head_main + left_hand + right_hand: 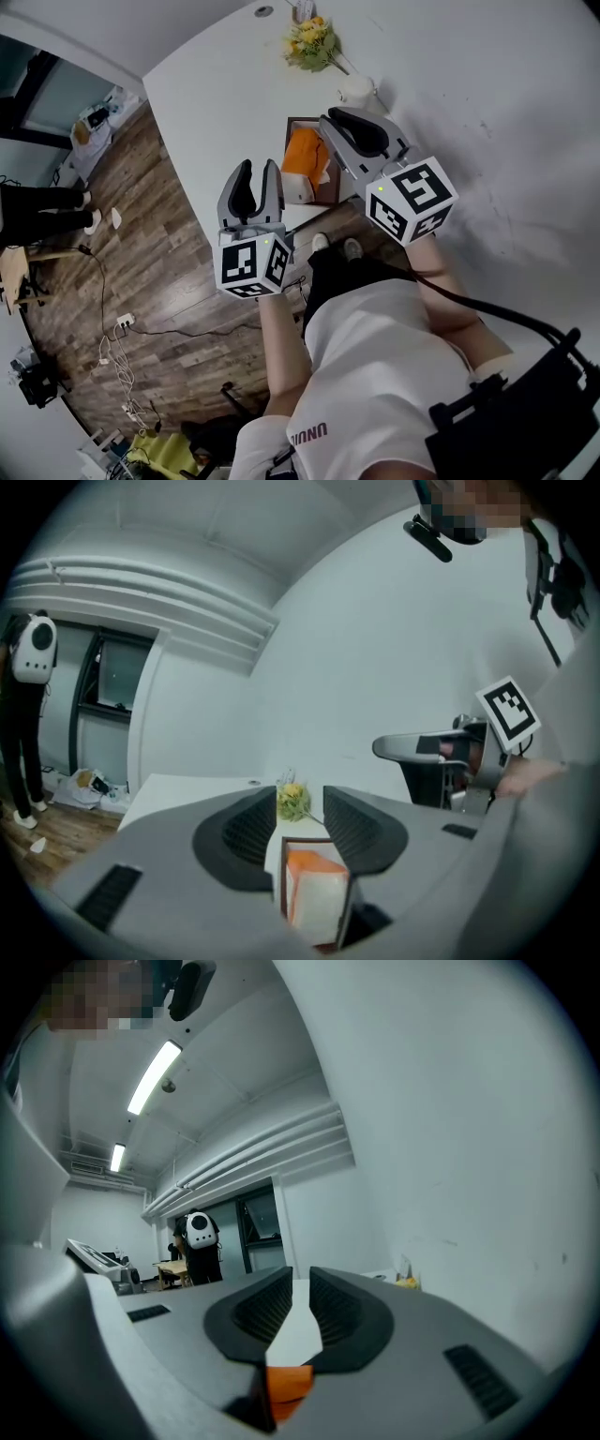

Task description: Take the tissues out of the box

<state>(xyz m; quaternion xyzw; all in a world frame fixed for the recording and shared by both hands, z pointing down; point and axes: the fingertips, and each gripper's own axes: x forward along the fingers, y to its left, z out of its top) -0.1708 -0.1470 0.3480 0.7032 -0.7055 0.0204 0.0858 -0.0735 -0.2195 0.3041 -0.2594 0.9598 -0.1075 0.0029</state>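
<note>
An orange-topped white tissue box (305,161) stands in a dark brown tray near the front edge of the white table (211,103). My left gripper (252,181) hovers just left of the box, off the table's edge, open with nothing between its fingers. In the left gripper view the tissue box (315,897) sits below the left gripper (300,822). My right gripper (361,131) hangs just right of the box, above the table. In the right gripper view only a narrow empty gap shows at the right gripper (300,1302), with an orange part of the tissue box (289,1382) beneath.
A small bunch of yellow flowers (311,42) and a white cup-like object (356,91) stand behind the box. The table's left edge drops to a wooden floor (150,272) with cables (117,342). A person (42,208) stands at the far left.
</note>
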